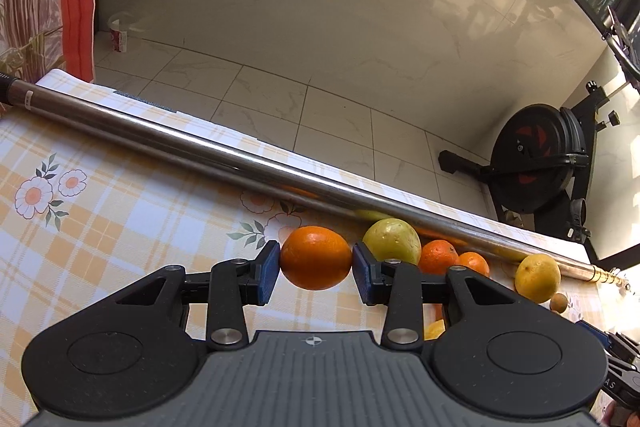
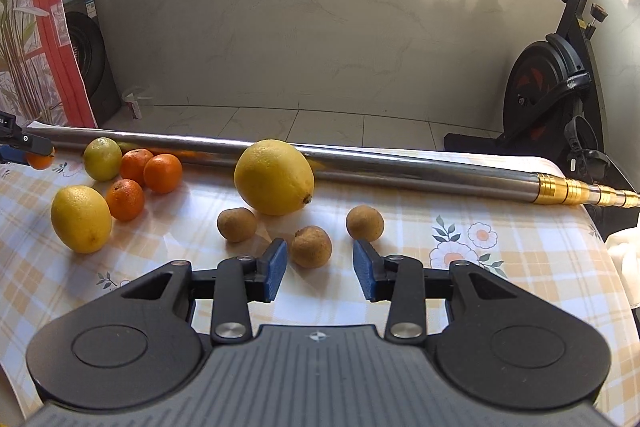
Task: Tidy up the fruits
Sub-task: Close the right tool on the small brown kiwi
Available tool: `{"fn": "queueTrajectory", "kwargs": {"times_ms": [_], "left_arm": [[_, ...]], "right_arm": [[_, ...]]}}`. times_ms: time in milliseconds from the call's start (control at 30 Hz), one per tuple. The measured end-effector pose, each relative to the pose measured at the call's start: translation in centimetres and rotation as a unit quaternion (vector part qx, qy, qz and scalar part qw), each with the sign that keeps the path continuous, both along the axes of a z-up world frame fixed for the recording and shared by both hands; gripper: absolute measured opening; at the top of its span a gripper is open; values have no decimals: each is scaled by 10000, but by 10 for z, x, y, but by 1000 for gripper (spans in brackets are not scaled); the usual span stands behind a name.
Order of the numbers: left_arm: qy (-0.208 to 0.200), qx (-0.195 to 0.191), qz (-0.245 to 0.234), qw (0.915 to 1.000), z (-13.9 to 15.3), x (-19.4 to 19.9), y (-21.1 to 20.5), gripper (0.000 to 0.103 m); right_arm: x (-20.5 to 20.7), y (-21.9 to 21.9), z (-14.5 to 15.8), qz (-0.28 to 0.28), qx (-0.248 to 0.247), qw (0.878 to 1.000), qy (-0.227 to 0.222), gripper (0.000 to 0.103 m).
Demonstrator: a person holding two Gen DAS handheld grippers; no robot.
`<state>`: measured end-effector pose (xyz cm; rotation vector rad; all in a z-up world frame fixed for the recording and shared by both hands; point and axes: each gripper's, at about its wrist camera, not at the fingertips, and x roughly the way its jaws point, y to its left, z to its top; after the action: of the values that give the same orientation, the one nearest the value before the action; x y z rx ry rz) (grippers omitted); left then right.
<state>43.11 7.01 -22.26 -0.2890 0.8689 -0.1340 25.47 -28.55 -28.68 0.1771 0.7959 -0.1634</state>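
My left gripper [image 1: 316,267] clamps the big round orange [image 1: 315,257], lifted off the checked tablecloth [image 1: 100,219]. Right gripper [image 2: 320,269], jaws apart and empty, frames a small brown fruit [image 2: 311,246]. Lemons, mandarins still scattered; sorting barely begun.

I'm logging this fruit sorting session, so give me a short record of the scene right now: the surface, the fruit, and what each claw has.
surface: table under a checked orange-and-white floral cloth
far edge: long silver metal pole
left claw: shut on a round orange fruit
right claw: jaws apart, holding nothing
between right jaws: small brown round fruit, untouched
other brown fruit: two
yellow lemons: two
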Motion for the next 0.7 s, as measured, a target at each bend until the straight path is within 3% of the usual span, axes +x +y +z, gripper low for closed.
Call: {"fn": "queueTrajectory", "kwargs": {"times_ms": [233, 267, 333, 400, 700], "left_arm": [[-124, 8, -205, 9997, 12, -35, 5, 42], [-152, 23, -232, 9996, 12, -38, 6, 42], [-198, 61, -262, 9994, 16, -41, 5, 42], [-245, 82, -291, 9992, 21, -46, 6, 42], [-584, 118, -407, 9974, 57, -83, 9, 42]], "right_arm": [[25, 4, -17, 42, -76, 9997, 231, 43], [27, 5, -18, 1, -113, 9995, 300, 41], [27, 5, -19, -49, -132, 9993, 344, 29], [25, 5, -18, -97, -33, 9992, 374, 29], [-11, 13, 27, -59, 223, 9997, -87, 29]]}}
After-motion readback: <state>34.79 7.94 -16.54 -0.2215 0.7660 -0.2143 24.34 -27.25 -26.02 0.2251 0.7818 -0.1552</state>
